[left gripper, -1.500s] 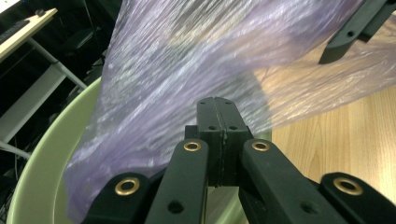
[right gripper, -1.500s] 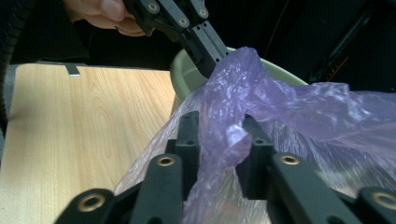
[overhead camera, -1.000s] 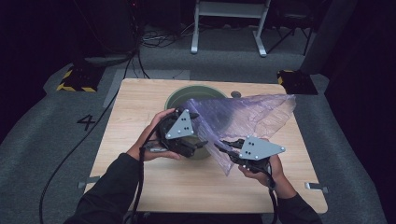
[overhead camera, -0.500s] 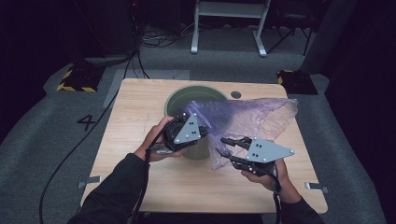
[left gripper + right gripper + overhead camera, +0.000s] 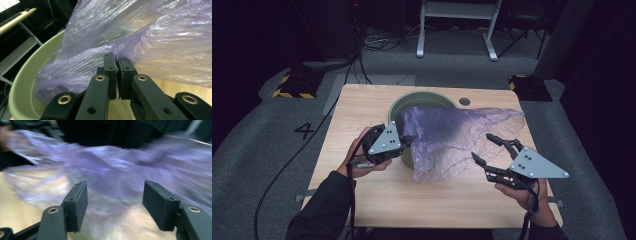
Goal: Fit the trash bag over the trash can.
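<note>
We've got left gripper [image 5: 404,141] clamped on purple bag [image 5: 452,135]; right gripper [image 5: 487,152] jaws apart, bag's free edge just left of it.

A thin, crinkled, see-through purple plastic bag [image 5: 452,135] drapes over my side of the green round bin [image 5: 412,102], which stands near the table's [image 5: 362,200] far edge. The bag spreads toward the right edge, one bunched fold pinched in my left gripper [image 5: 117,65].
</note>
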`<action>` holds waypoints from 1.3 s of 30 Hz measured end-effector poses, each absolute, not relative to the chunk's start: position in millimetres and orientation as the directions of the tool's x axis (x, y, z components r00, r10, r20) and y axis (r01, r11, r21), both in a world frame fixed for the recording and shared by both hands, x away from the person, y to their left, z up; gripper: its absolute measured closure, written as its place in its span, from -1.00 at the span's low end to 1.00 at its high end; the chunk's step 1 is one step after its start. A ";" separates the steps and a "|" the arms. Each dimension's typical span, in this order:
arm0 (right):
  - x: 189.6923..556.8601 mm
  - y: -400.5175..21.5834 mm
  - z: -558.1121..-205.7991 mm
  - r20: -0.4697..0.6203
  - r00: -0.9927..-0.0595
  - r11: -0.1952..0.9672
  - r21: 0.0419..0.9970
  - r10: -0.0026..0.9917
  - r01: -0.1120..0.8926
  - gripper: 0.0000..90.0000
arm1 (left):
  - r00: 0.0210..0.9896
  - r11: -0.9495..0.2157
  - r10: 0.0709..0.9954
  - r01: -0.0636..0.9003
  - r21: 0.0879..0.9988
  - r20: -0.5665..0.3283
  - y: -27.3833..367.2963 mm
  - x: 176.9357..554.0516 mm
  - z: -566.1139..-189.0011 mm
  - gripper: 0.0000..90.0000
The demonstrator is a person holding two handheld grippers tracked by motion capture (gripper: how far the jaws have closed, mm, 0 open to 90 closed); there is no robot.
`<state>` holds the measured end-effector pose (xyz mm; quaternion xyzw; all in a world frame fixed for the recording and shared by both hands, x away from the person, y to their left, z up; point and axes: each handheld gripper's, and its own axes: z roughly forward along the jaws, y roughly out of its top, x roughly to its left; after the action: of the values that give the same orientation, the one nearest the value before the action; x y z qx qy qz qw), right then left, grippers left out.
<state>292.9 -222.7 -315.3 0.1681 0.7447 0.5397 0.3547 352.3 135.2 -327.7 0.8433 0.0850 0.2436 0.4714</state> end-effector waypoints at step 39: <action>345.7 -257.4 -353.5 -0.106 -0.743 0.185 0.982 0.661 0.025 0.92 | 0.849 -0.448 0.490 0.048 0.893 0.200 186.5 354.3 -371.0 0.52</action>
<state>345.7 -257.4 -353.5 0.2377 0.7215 0.5923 0.2686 354.3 186.5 -371.0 0.8215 0.1636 0.2211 0.4994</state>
